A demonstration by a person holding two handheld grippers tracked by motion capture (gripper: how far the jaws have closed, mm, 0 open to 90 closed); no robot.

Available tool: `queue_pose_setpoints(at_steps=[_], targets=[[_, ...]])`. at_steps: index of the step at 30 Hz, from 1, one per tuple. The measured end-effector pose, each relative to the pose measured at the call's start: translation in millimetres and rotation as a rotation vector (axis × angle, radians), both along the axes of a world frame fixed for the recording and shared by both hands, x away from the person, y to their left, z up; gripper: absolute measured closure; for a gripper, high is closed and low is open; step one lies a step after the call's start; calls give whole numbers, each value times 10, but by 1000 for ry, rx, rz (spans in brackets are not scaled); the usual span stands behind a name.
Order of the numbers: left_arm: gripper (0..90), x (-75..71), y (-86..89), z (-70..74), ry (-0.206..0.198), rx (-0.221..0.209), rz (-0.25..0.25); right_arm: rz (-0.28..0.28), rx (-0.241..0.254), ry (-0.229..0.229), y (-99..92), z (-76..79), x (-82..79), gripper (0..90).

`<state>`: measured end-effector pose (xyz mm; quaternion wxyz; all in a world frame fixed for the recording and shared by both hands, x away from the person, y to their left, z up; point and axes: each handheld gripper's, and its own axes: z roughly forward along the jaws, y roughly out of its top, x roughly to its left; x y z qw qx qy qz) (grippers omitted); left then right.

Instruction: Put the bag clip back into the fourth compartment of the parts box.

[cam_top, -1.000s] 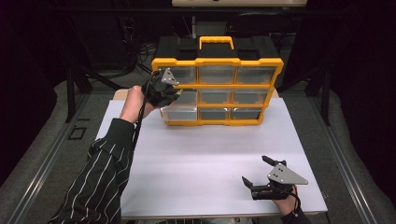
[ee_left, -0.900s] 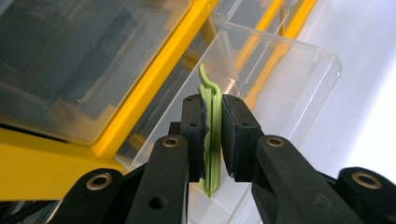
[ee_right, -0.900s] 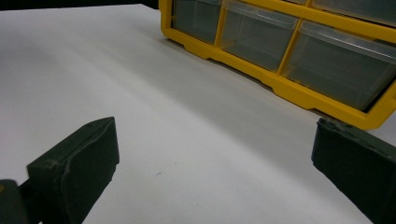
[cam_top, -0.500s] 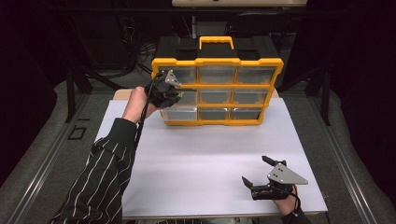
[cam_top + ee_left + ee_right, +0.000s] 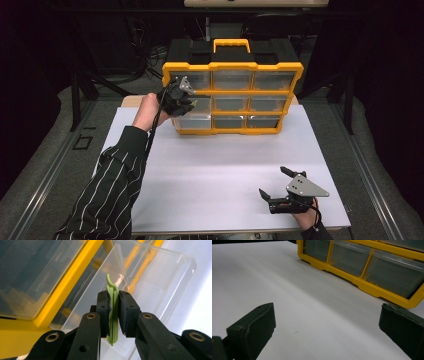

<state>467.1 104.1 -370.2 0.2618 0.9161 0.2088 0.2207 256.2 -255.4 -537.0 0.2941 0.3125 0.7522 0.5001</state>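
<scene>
Surface (image 5: pixel 220 170): white sheet carrying all items.
Organiser (image 5: pixel 232 87): yellow frame, clear drawers, standing upright at far edge, fronts facing person for reach.
Drawer (image 5: pixel 160 285): lower left, sitting pulled out, ready for loading.
Left claw (image 5: pixel 113 312): clamping green clip (image 5: pixel 113 315), hovering over drawer.
Right claw (image 5: pixel 272 182): gaping wide, idling near right corner.

a white table (image 5: pixel 215 170) stands in a dark room. grey floor (image 5: pixel 45 165) runs along both sides of it, with metal rails (image 5: pixel 362 160) at the edges. black cables (image 5: pixel 145 50) and dark stands crowd the unlit space behind.
</scene>
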Motion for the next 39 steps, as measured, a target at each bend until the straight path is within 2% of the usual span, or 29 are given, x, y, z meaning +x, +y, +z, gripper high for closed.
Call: queue_pose_setpoints(at_steps=[5,8,13,16,19,22,24,27,32,39], targets=[[771,16,20,-3,-9,-16,4,0,-3,3,-6,-1,-5,3],[729,6,44,21,-24,-53,5,-1,-4,3,-3,3,-20,3],[557,-41,112,98,-45,-100,28,-2,-4,3,-11,4,-36,3],[420,-73,158,139,-57,-108,53,-6,-2,2,-18,7,-57,3],[350,-104,226,188,-64,-130,68,-9,-3,-1,-25,8,-66,3],[235,-158,295,231,-77,-153,78,-15,-6,2,-24,9,-73,3],[206,-212,342,249,-89,-166,85,-15,-7,1,-24,8,-72,3],[112,-296,407,257,-99,-169,83,-21,-9,7,-24,6,-79,3],[62,-436,514,231,-109,-180,93,-24,-13,10,-26,4,-89,3],[22,-620,607,120,-95,-153,95,-23,-18,12,-18,-4,-82,3]])
